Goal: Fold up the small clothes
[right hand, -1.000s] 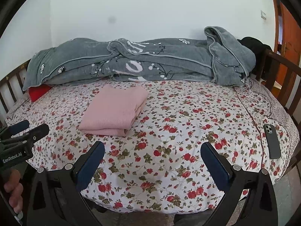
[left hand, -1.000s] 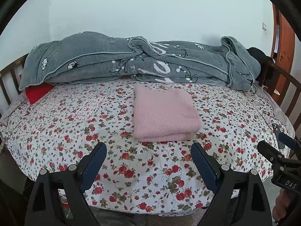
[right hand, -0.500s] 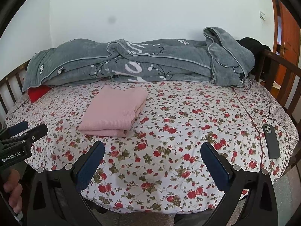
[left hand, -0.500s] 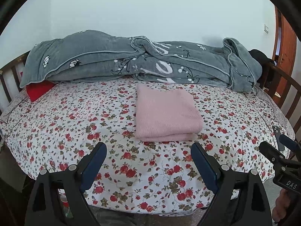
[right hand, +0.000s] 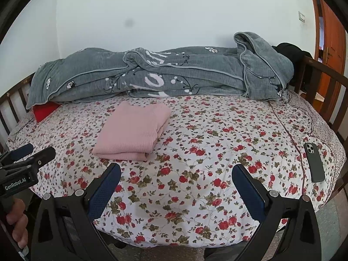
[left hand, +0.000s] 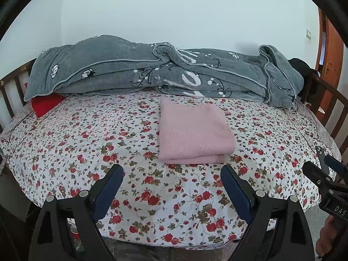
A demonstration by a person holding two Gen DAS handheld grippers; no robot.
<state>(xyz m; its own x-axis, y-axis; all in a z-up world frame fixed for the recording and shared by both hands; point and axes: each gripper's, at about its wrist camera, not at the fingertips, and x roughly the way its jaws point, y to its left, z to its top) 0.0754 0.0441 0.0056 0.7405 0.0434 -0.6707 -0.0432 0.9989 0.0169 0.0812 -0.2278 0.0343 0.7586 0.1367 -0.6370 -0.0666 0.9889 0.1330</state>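
Observation:
A pink knitted garment (left hand: 193,132) lies folded into a neat rectangle on the floral bedsheet (left hand: 87,143), in front of the grey blanket. My left gripper (left hand: 171,171) hovers over the near edge of the bed, just short of the garment, open with nothing between its blue pads. In the right wrist view the same pink garment (right hand: 134,130) lies ahead and to the left. My right gripper (right hand: 176,170) is open too, over bare sheet (right hand: 217,141), and holds nothing. Each gripper appears at the side of the other's view: the right gripper (left hand: 324,169) and the left gripper (right hand: 26,154).
A rolled grey blanket (right hand: 174,76) runs along the back of the bed, with a red pillow (right hand: 44,111) under its left end. A dark phone (right hand: 314,162) lies near the right edge. Wooden rails (right hand: 326,82) flank both sides. A brown door (right hand: 332,43) stands at far right.

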